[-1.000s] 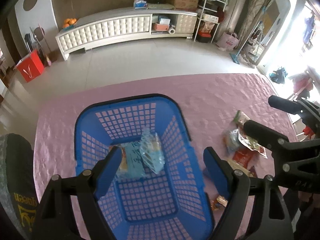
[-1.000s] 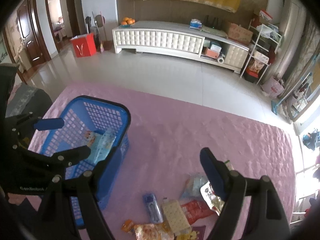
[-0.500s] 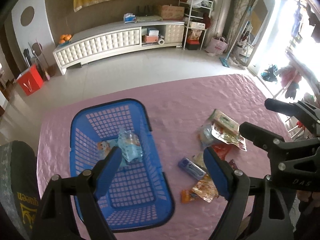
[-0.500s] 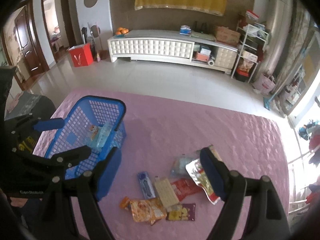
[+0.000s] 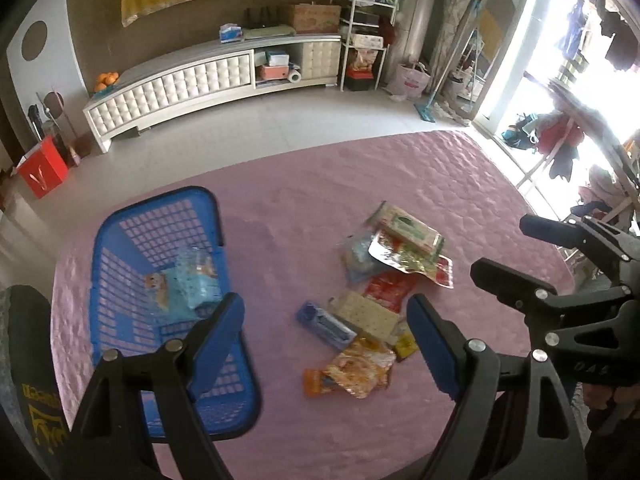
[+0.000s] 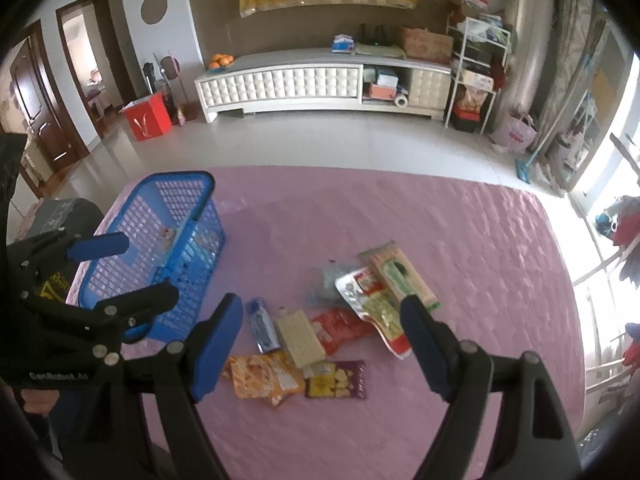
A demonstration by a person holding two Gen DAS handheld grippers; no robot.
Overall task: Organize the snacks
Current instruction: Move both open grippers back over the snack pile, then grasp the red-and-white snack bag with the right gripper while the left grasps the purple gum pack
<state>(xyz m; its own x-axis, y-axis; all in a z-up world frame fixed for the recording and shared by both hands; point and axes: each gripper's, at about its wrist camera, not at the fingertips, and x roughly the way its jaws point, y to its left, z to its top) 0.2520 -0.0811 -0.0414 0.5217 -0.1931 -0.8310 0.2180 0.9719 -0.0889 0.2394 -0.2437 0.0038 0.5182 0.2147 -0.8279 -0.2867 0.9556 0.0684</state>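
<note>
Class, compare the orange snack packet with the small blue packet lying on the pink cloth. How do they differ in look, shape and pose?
The orange snack packet is crinkled and broad with a printed food picture; the small blue packet is smooth, narrow and elongated. The orange one lies at the pile's near edge, while the blue one lies farther back, nearer the blue basket. Both rest flat on the pink cloth, outside the basket, touched by neither tongs.
</note>
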